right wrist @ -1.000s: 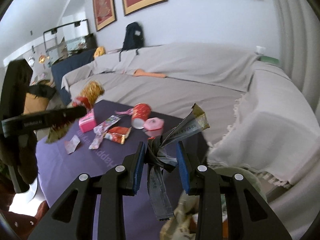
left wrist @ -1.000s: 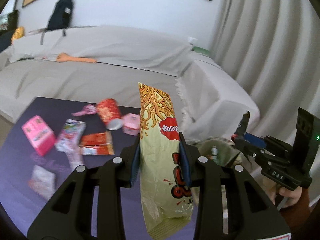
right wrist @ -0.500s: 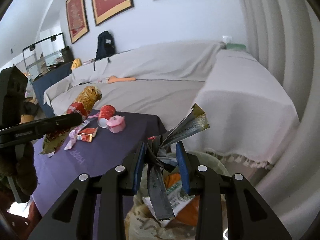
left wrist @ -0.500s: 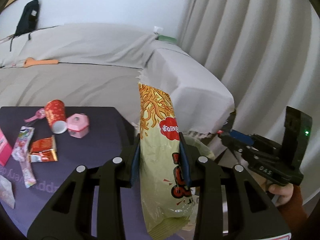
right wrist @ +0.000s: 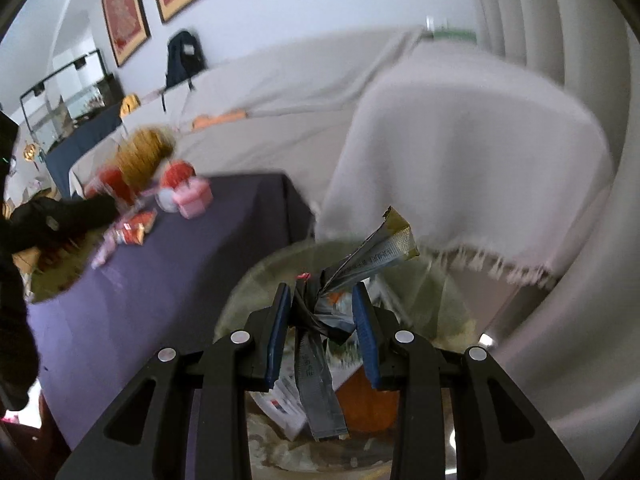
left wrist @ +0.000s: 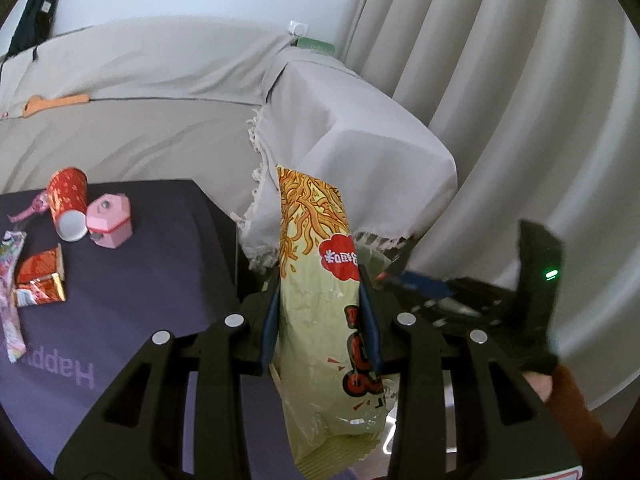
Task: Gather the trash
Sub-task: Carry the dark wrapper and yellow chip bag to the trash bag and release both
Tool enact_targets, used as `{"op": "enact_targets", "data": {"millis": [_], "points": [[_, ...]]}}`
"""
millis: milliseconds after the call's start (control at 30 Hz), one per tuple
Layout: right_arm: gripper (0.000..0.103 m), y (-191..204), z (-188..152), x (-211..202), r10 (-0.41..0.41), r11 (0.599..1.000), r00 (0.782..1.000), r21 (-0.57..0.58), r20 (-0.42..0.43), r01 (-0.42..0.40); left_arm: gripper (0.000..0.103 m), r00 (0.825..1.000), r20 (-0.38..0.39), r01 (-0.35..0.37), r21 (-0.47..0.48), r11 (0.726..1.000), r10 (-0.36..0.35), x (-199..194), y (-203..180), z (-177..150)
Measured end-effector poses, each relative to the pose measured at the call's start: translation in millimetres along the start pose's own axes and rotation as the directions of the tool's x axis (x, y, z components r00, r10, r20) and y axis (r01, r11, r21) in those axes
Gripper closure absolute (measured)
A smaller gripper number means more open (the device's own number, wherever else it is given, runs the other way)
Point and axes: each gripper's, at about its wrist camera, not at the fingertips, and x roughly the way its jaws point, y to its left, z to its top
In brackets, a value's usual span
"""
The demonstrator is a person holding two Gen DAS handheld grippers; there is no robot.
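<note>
1. Right now the left tongs [left wrist: 320,316] are clamped on a tall noodle snack bag [left wrist: 320,292], which stands upright between the pads, its top well above them and its bottom hanging below
2. The right tongs [right wrist: 320,320] are clenched on a crumpled grey wrapper [right wrist: 332,320]; one twisted end sticks up and to the right of the pads, and a flat strip hangs down below them
3. Directly beneath and just ahead of the right tongs sits the lined bin [right wrist: 256,280], already holding papers and something orange, so that wrapper looks ready to drop
4. To do the drop well, I would hold the wrapper over the middle of the bin mouth, clear of the rim, and spread the pads fully, since the crumpled film may cling to one pad
5. From the left tongs the bin is mostly hidden behind the bag, so I judge they need to come further over the opening before letting go, keeping apart from the right tongs [left wrist: 480,300] just to their right
6. Left of both tongs, on the purple surface [left wrist: 140,280], a red paper cup [left wrist: 68,208], a pink carton [left wrist: 110,220] and small red wrappers [left wrist: 40,280] are yet to be collected
</note>
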Motion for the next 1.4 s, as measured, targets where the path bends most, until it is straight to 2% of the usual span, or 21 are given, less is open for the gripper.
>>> {"op": "enact_targets", "data": {"millis": [200,367,467,567,733,833,900,1067,1233,1300,1400], "points": [[0.072,0,-39,58,-0.005,1.000,0.985,-0.024,-0.175,0.001,0.070,0.999,-0.039,0.014,-0.010,1.000,-0.014,17,2,-8],[0.072,0,-48,70,-0.005,1.000,0.980,-0.020,-0.200,0.001,0.070,0.998,-0.061,0.015,-0.023,1.000,-0.016,29,5,-13],[0.069,-1,-47,66,0.001,1.000,0.983,-0.007,-0.183,-0.002,0.070,0.997,-0.072,0.018,-0.026,1.000,-0.019,34,5,-17],[0.057,-6,-44,55,0.040,0.999,0.987,0.027,-0.154,-0.037,0.070,0.997,-0.079,0.020,-0.024,1.000,-0.022,37,3,-18],[0.056,-13,-36,24,0.044,0.998,0.996,0.050,-0.074,-0.041,0.069,0.996,-0.076,0.033,-0.033,0.999,-0.035,41,2,-16],[0.056,-23,-29,-2,0.010,0.998,1.000,0.067,-0.008,-0.010,0.069,0.996,-0.074,0.054,-0.043,0.998,-0.058,43,-1,-16],[0.056,-32,-24,-18,-0.050,0.995,0.998,0.085,0.025,0.048,0.069,0.994,-0.077,0.070,-0.046,0.996,-0.073,49,-5,-16],[0.056,-54,-25,-44,-0.122,0.986,0.990,0.125,0.069,0.113,0.069,0.989,-0.118,0.091,-0.028,0.995,-0.094,72,-23,-20],[0.056,-74,-32,-52,-0.116,0.980,0.989,0.171,0.092,0.099,0.069,0.981,-0.174,0.091,0.002,0.996,-0.090,110,-41,-28],[0.056,-78,-35,-52,-0.120,0.978,0.989,0.180,0.092,0.102,0.064,0.977,-0.194,0.087,-0.004,0.996,-0.087,128,-44,-30],[0.056,-83,-40,-50,-0.120,0.977,0.989,0.184,0.081,0.104,0.051,0.971,-0.216,0.096,-0.038,0.995,-0.102,145,-41,-33]]}}
